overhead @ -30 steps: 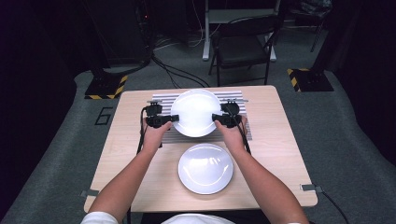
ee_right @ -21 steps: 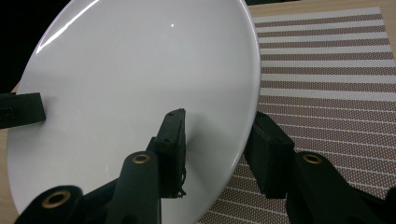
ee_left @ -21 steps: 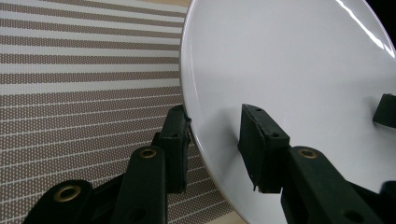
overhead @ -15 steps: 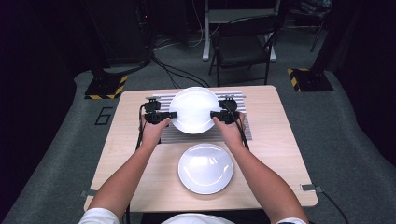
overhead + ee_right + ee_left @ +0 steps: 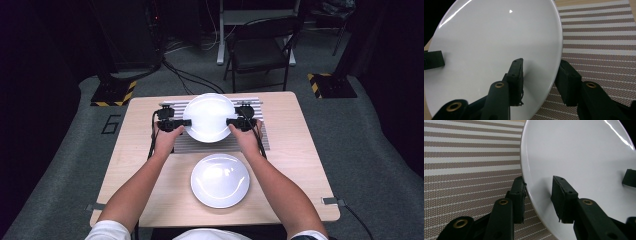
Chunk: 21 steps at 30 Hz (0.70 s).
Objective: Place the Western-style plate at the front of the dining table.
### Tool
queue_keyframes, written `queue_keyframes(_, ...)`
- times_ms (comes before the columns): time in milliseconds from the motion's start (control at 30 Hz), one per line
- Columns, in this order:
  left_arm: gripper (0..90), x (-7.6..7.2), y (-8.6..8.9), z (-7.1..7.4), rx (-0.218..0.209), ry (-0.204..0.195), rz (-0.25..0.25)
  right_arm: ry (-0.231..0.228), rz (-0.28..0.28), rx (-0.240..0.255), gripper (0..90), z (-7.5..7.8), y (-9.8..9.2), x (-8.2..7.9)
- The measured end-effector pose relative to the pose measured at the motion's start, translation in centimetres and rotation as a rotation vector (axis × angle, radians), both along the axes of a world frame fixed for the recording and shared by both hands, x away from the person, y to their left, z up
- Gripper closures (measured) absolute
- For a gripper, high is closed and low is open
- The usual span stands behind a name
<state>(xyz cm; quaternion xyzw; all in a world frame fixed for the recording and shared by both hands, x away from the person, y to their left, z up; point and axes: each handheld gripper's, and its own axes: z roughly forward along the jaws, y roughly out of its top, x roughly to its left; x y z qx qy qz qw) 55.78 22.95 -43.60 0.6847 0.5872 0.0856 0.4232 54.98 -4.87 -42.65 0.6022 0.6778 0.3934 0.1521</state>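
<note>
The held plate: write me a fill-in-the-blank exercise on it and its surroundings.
1. The left hand-held gripper and the right hand-held gripper clamp opposite edges of the same white ____.
2. The held plate is above a ____ placemat.
3. A second plate lies on the wooden table, ____ to the person than the held one.
4. Beyond the table stands a dark folding ____.

Missing words: plate; striped; nearer; chair
</note>
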Motion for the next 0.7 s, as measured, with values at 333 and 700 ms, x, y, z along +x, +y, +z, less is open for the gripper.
queue_keyframes(333, 63.5, 0.5, 0.0, -0.6, 0.009, 0.007, 0.013, 0.015, -0.004, -0.007, 59.2, -0.8, 0.3, 0.5)
queue_keyframes(700, 63.6, 0.9, -0.3, -1.3, 0.016, 0.01, 0.015, 0.025, -0.016, -0.006, 59.1, -1.6, 0.2, 1.0)
